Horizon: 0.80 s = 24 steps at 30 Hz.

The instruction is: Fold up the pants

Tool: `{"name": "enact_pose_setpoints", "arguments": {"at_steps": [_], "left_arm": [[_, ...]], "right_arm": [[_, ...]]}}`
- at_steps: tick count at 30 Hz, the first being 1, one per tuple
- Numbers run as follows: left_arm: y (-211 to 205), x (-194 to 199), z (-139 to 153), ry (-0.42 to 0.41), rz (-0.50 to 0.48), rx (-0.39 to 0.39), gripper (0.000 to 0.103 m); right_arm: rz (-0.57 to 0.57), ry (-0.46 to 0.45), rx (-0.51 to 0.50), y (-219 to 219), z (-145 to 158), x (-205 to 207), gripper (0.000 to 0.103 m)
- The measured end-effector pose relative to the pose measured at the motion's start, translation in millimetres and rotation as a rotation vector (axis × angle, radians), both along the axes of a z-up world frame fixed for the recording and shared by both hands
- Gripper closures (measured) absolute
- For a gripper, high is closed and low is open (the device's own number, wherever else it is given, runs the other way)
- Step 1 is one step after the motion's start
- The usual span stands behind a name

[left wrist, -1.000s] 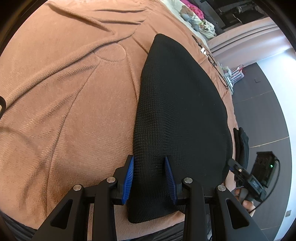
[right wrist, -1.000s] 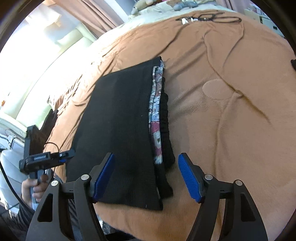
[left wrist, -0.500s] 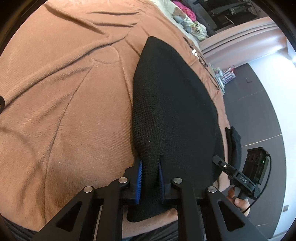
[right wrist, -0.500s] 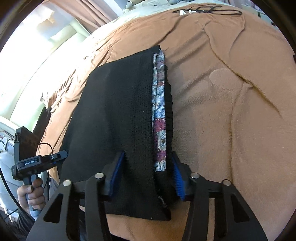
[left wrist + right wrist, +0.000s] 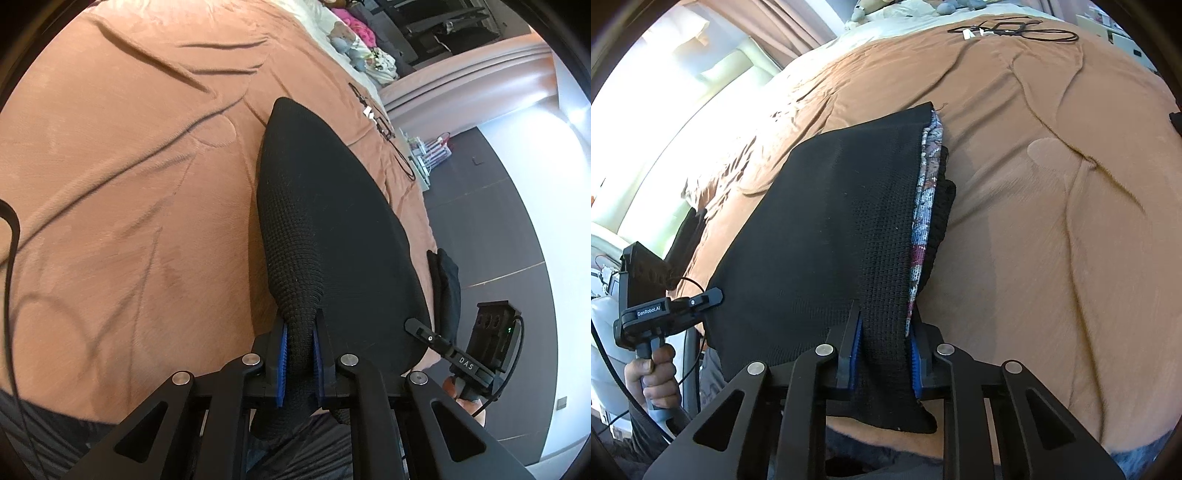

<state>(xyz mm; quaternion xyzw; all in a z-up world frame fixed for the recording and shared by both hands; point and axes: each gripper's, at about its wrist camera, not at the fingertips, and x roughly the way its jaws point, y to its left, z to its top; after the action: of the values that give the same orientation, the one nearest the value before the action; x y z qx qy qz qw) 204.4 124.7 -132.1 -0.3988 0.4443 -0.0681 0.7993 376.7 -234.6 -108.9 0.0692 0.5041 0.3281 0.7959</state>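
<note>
Black knit pants (image 5: 325, 221) lie folded lengthwise on a brown blanket (image 5: 129, 184). My left gripper (image 5: 300, 354) is closing on their near left edge, and its blue pads press a bunched roll of fabric lifted off the blanket. In the right wrist view the same pants (image 5: 827, 236) show a patterned lining strip (image 5: 925, 206) along their right side. My right gripper (image 5: 886, 350) is closing on the near right edge, pads pressing the black cloth. The other hand-held gripper (image 5: 665, 314) shows at the left there, gripped by a hand (image 5: 653, 380).
A black cable with a white plug (image 5: 1004, 29) lies at the blanket's far end. Soft toys and pink cloth (image 5: 354, 33) sit beyond the bed. Dark floor (image 5: 498, 221) runs along the bed's right side. A black cord (image 5: 11, 258) crosses the left.
Both grippers closed from wide apart onto the pants' near edge. The left one has lifted its edge into a raised ridge; the right one now pinches the cloth.
</note>
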Motion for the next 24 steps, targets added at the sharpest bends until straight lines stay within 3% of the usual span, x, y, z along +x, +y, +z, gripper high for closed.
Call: {"name": "enact_pose_setpoints", "arguments": {"at_steps": [15,18,20,24], "left_arm": [[23,-14,-3,0.052,-0.010,0.025,0.090],[21,-11,-5,0.071,-0.026,0.060,0.087],[19,-8,-4,0.074,-0.034,0.085,0.071],[25,-4,-4,0.063,-0.017,0.090,0.053]], "right_arm": [[0.031,0.057,0.036,12,-8,-20,0.085],[0.029,0.069,0.004,12,-11,-15,0.079],[0.034,0.068,0.007,11,-10,-14,0.074],[0.037,0.046,0.050,1,-3,-10,0.041]]}}
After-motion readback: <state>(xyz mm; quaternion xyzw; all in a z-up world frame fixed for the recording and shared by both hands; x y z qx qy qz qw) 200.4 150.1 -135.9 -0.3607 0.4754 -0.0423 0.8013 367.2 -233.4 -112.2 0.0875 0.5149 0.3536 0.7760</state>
